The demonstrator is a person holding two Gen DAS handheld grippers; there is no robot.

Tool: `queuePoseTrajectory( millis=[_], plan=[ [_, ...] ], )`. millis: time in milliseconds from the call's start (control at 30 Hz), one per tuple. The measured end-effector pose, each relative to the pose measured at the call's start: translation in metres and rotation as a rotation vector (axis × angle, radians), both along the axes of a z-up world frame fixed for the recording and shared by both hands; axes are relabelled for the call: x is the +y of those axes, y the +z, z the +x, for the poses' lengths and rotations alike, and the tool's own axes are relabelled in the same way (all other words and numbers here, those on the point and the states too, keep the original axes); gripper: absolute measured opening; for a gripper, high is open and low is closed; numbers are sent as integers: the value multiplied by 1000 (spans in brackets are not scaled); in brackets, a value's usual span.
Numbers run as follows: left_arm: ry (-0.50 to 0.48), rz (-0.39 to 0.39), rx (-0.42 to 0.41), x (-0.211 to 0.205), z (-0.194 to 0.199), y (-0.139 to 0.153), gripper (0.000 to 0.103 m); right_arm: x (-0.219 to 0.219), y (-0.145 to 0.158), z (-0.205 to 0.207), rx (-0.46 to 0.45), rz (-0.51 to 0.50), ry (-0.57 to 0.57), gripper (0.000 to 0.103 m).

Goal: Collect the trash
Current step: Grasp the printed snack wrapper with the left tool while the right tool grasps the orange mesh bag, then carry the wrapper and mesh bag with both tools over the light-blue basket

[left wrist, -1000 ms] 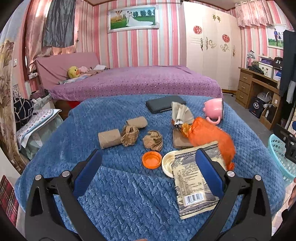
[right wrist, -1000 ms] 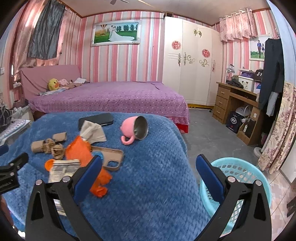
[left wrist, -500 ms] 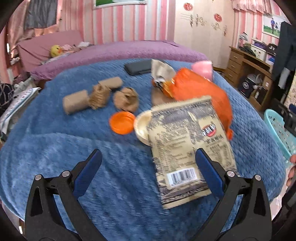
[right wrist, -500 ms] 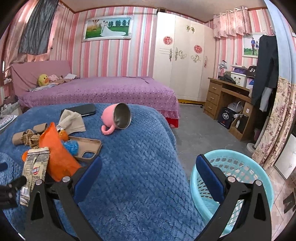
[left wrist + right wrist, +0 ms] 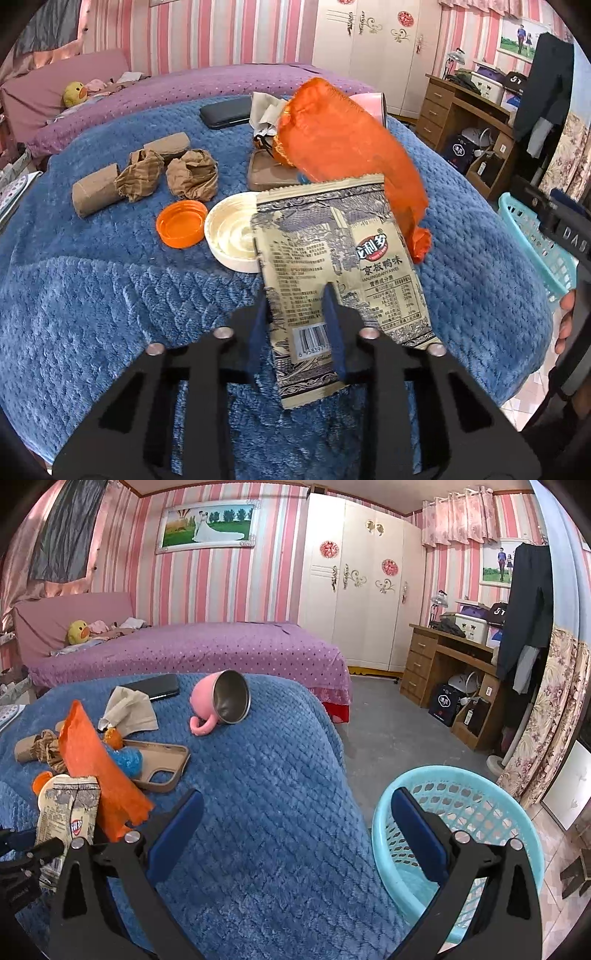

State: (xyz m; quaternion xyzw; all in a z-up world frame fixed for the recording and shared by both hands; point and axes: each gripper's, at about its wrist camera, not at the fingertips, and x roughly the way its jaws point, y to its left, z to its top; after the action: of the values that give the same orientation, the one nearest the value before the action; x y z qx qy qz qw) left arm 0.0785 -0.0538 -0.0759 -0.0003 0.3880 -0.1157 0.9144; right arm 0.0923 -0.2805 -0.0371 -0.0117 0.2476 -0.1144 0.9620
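A gold-and-grey snack wrapper (image 5: 332, 240) lies on the blue blanket (image 5: 92, 295), partly over a white lid (image 5: 232, 236). My left gripper (image 5: 295, 290) has its jaws closing, and the blue pads pinch the wrapper's near end by the barcode. In the right wrist view the wrapper (image 5: 70, 808) looks creased lengthwise. An orange plastic bag (image 5: 340, 140) lies just behind it. An orange cap (image 5: 181, 223), crumpled brown paper (image 5: 192, 173) and a cardboard roll (image 5: 96, 190) sit to the left. My right gripper (image 5: 295, 794) is open and holds nothing, above the blanket's edge beside the turquoise basket (image 5: 461, 812).
A pink cup (image 5: 221, 698) lies on its side, with a black phone (image 5: 155, 686) and a brown phone case (image 5: 162, 764) nearby. A purple bed stands behind, a wooden desk at the right. The basket stands on the floor off the blanket's right edge.
My left gripper dropped toward the wrapper and its jaws went from wide open to closed on the wrapper's near end. The right gripper sank a little; the basket now looms larger.
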Motion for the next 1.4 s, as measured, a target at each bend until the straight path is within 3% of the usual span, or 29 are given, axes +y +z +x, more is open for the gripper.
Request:
queuePoseTrajectory(
  millis=[100, 233, 467, 567, 667, 967, 1200, 1267, 1400],
  plan=[
    [-2, -40, 0, 6, -1, 5, 5, 6, -2, 0, 9, -10, 10, 99],
    [6, -52, -38, 15, -6, 17, 5, 9, -2, -3, 9, -3, 24, 99],
    [59, -70, -180, 41, -28, 56, 3, 28, -7, 1, 41, -4, 91, 99],
    [101, -20, -239, 52, -32, 66, 2, 40, -9, 5, 61, 0, 138, 99],
    [129, -21, -258, 66, -34, 74, 1, 53, -12, 8, 81, 28, 201, 99],
    [257, -67, -247, 124, -32, 75, 1, 114, -30, 14, 147, -71, 342, 99],
    [281, -77, -217, 129, -25, 68, 1, 139, -44, 31, 219, -127, 376, 98],
    [277, -77, -222, 128, -25, 68, 1, 142, -43, 34, 215, -137, 377, 92],
    [267, -65, -230, 122, -25, 67, 1, 136, -37, 34, 212, -80, 406, 55]
  ],
)
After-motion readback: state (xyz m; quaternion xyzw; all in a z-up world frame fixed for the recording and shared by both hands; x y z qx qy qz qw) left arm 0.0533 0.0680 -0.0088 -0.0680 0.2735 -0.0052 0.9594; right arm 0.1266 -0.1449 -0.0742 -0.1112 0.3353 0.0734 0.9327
